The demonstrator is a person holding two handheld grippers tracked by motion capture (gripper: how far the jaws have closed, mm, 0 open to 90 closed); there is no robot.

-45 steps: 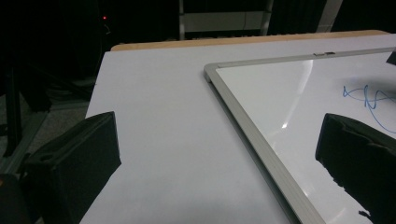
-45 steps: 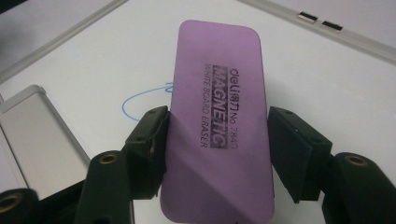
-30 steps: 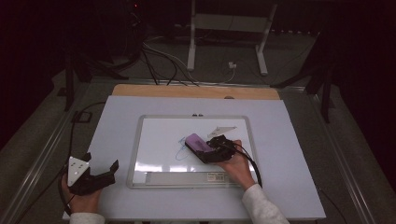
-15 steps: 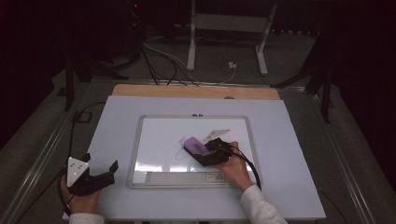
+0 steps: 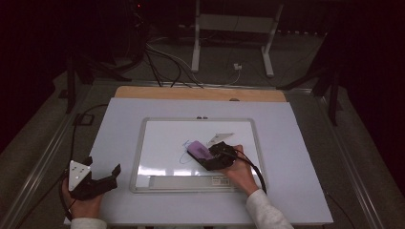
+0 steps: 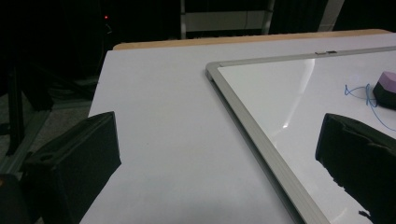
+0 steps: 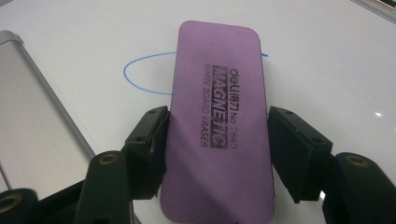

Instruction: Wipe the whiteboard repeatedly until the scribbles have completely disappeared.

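Here the right gripper (image 7: 217,154) clamps the purple eraser (image 7: 217,116) across its short sides, flat on the whiteboard (image 5: 162,143), its long axis running onto the blue scribble (image 7: 140,77) ahead, while the left gripper (image 5: 102,179) rests open, well apart.

Left gripper (image 5: 106,177) agape, right gripper (image 7: 215,140) clamped
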